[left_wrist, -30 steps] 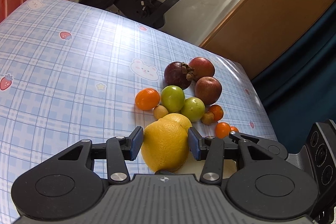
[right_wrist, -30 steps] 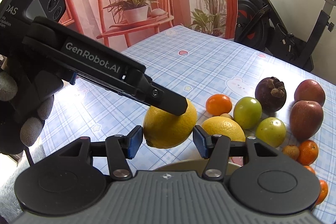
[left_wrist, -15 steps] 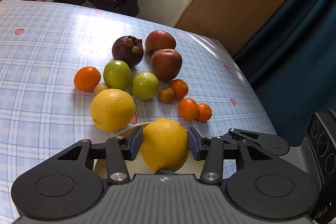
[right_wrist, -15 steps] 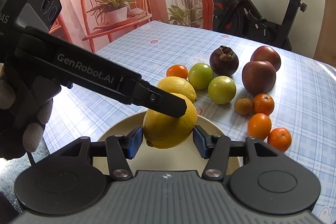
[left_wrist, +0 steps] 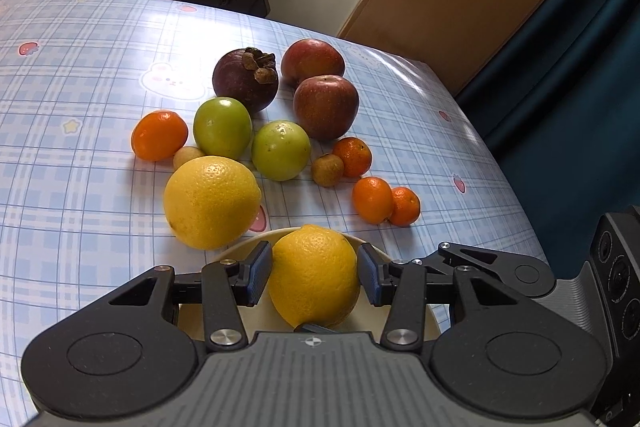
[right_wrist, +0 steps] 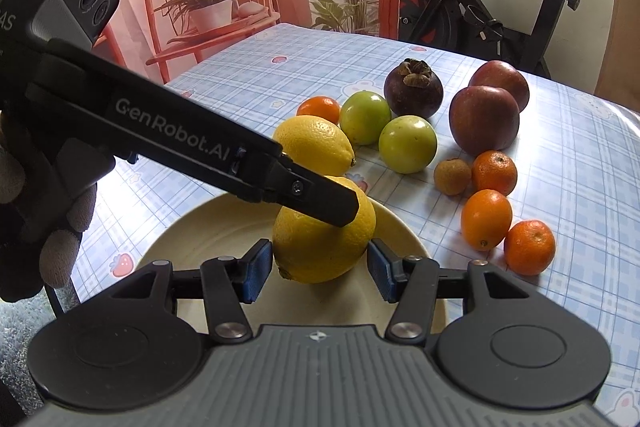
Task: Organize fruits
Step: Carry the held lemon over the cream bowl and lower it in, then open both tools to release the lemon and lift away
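Observation:
One yellow lemon (left_wrist: 314, 277) sits low over a cream plate (right_wrist: 192, 247), and both grippers are shut on it. My left gripper (left_wrist: 314, 277) presses its blue pads on the lemon's two sides. My right gripper (right_wrist: 320, 273) clamps the same lemon (right_wrist: 320, 247) crosswise. The left gripper's finger (right_wrist: 312, 193) lies slanted across the lemon's top in the right wrist view. A second lemon (left_wrist: 212, 203) rests on the tablecloth just beyond the plate's far rim.
Beyond the plate lie two green fruits (left_wrist: 280, 151), a mangosteen (left_wrist: 244, 79), two red apples (left_wrist: 326, 107), several small oranges (left_wrist: 372, 201) and two brown longans (left_wrist: 328, 169). The table edge (left_wrist: 520, 211) drops off at the right. A gloved hand (right_wrist: 60, 227) holds the left gripper.
Both grippers carried the lemon back toward the near side and down over the plate. The second lemon, once hidden behind it, now shows on the cloth.

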### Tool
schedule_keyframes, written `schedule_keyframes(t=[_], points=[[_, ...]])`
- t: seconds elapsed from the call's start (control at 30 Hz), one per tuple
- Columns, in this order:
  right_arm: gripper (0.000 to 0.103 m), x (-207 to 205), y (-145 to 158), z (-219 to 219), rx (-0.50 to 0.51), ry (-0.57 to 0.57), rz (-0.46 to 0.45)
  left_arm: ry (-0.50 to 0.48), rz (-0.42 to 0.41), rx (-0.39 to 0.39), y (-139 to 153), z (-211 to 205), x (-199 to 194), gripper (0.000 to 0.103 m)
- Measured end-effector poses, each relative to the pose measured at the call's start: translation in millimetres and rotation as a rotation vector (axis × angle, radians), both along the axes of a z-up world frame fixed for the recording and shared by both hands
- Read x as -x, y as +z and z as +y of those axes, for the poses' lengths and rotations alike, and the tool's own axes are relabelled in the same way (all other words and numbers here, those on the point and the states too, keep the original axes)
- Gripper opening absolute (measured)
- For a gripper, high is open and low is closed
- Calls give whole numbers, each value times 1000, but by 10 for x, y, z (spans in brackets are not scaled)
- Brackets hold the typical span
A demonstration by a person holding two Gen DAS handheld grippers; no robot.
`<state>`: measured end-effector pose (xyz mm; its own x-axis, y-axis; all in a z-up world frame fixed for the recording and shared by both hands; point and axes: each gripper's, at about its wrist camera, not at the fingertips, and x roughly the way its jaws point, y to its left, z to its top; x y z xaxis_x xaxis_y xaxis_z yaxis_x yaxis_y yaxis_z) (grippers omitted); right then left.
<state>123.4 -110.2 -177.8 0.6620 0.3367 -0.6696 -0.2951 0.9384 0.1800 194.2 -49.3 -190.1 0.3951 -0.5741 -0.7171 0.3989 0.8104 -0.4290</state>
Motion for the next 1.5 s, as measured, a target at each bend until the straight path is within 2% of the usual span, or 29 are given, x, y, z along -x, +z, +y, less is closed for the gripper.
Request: schedule_keyframes(t=[0.17, 0.3, 0.43, 0.63, 0.83, 1.0, 1.33, 1.5], points=[[56, -28, -10, 6, 5, 5, 2, -4, -3, 1, 8, 28, -23, 49], [57, -36, -7, 26, 19, 7, 5, 1, -20, -10, 67, 95, 9, 55], [63, -51, -2, 33, 37, -3, 10, 12, -37, -21, 132, 162, 33, 61], [71, -44, 44, 27, 74, -21, 14, 24, -90, -56, 276, 221, 101, 67], [77, -22, 145, -95, 66, -67, 3, 47, -160, -108, 424, 276, 165, 73], [78, -2, 204, -210, 64, -102, -6, 81, -197, -135, 510, 342, 185, 78], [78, -42, 330, -358, 47, -148, -34, 137, -205, -162, 555, 458, 95, 78], [78, -92, 362, -400, 29, -161, -39, 172, -248, -187, 616, 486, 93, 78]])
